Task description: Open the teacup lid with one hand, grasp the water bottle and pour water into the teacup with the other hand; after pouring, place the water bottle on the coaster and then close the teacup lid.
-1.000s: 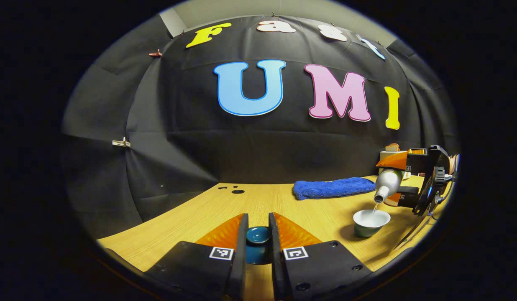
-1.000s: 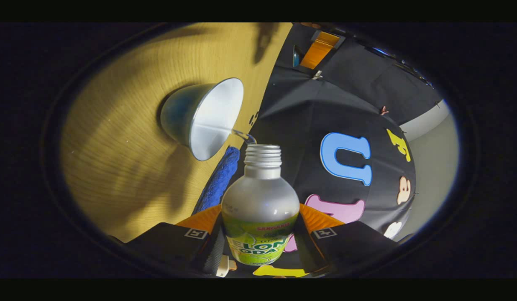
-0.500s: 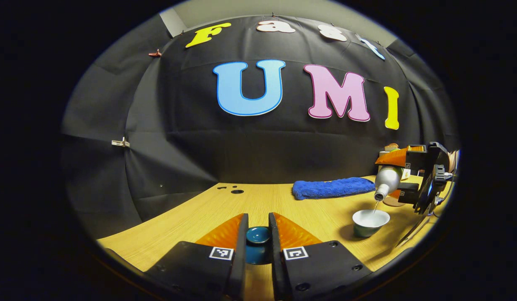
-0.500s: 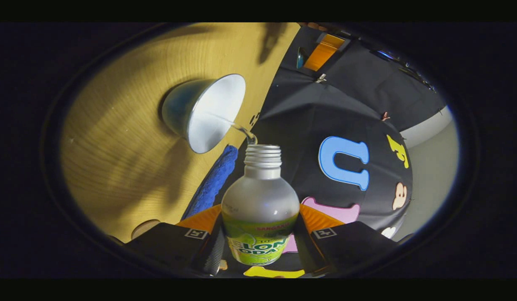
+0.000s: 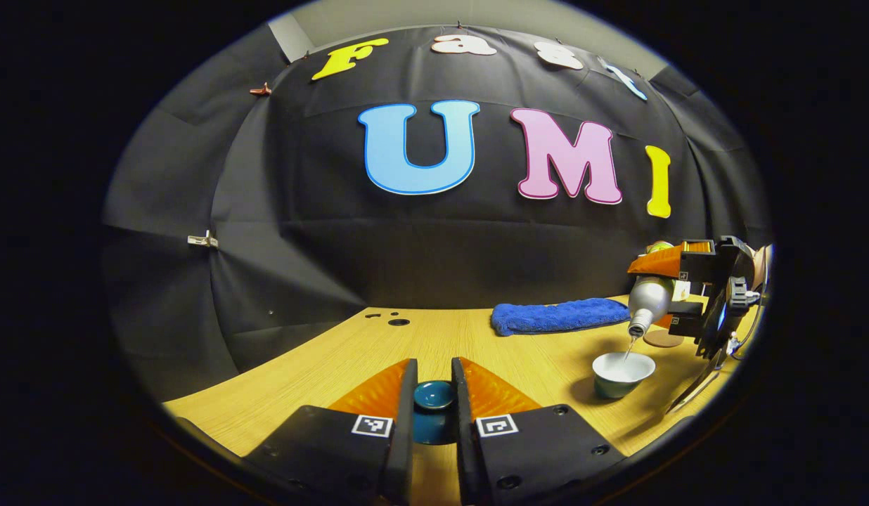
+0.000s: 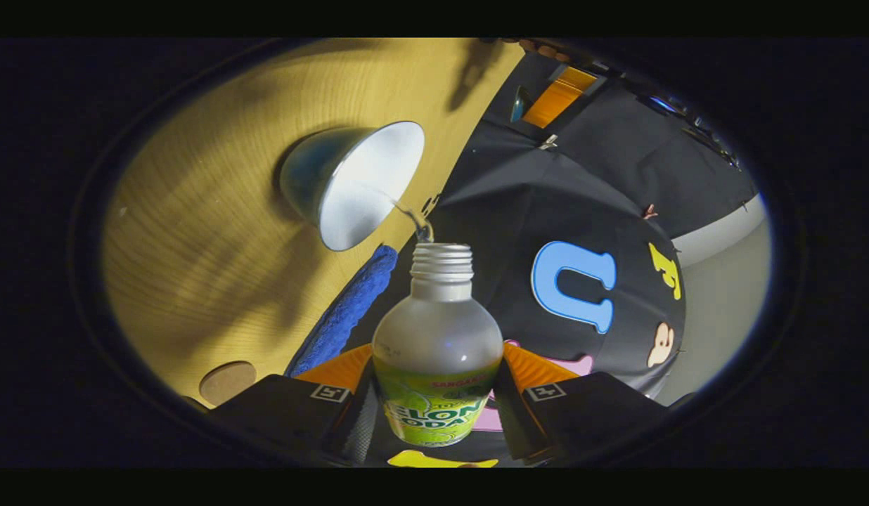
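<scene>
In the left gripper view my left gripper [image 5: 434,393] is shut on the dark teal teacup lid [image 5: 434,396], held over the wooden table [image 5: 350,365]. At the right stands the uncovered teacup [image 5: 622,374], white inside. Above it the right gripper [image 5: 691,295] holds the silver water bottle [image 5: 647,303] tilted mouth down, a thin stream falling into the cup. In the right gripper view my right gripper [image 6: 434,400] is shut on the water bottle [image 6: 438,351], with its green label; water runs from its mouth into the teacup [image 6: 350,186]. The round coaster [image 6: 227,381] lies on the table near the fingers.
A folded blue towel [image 5: 559,315] lies along the back of the table, left of the coaster [image 5: 663,339]; in the right gripper view the towel [image 6: 343,309] runs beside the bottle. Two small holes [image 5: 392,320] mark the table's far side.
The right gripper has lifted slightly and tipped the bottle steeper while water keeps flowing. The coaster has come into the right gripper view. The left gripper and lid have stayed still.
</scene>
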`<state>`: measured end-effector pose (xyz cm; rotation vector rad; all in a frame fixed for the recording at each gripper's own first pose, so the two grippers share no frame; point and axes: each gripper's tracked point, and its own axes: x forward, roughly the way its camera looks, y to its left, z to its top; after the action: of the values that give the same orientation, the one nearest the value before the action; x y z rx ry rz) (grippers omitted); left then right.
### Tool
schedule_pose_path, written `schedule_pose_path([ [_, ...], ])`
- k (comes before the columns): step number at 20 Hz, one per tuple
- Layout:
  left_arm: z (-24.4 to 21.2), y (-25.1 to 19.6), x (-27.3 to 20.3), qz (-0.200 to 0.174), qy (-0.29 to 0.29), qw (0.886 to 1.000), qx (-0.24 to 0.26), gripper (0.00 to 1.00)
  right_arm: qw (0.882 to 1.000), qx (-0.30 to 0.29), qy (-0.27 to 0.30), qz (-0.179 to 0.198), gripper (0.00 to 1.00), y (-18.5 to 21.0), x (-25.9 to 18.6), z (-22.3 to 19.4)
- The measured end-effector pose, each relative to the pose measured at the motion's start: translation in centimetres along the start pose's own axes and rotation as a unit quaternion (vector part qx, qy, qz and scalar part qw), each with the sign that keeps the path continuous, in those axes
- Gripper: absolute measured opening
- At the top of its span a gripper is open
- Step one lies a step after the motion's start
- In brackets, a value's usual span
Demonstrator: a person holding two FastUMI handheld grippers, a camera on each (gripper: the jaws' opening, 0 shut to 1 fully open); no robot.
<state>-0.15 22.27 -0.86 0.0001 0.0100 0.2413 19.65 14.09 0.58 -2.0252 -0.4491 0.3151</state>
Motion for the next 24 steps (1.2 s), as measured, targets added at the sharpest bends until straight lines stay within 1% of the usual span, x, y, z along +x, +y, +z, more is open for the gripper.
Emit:
schedule_pose_path([
  [12,0.00,-0.01,-0.06,0.000,0.000,1.000,0.000,0.29,0.999,-0.043,-0.022,-0.004,0.75,-0.69,0.29,0.47],
  [19,0.05,0.00,-0.03,0.000,0.000,1.000,0.000,0.29,0.998,-0.061,-0.024,-0.006,0.75,-0.91,0.49,0.59],
  [20,0.00,0.01,-0.04,0.000,0.000,1.000,0.000,0.29,0.998,-0.062,-0.024,-0.005,0.78,-0.89,0.48,0.62],
  [21,0.04,-0.03,-0.06,0.000,0.000,1.000,0.000,0.29,0.998,-0.062,-0.023,-0.005,0.75,-0.84,0.46,0.58],
  [24,-0.01,-0.01,-0.04,0.000,0.000,1.000,0.000,0.29,0.997,-0.068,-0.022,-0.010,0.75,-0.98,0.46,0.72],
])
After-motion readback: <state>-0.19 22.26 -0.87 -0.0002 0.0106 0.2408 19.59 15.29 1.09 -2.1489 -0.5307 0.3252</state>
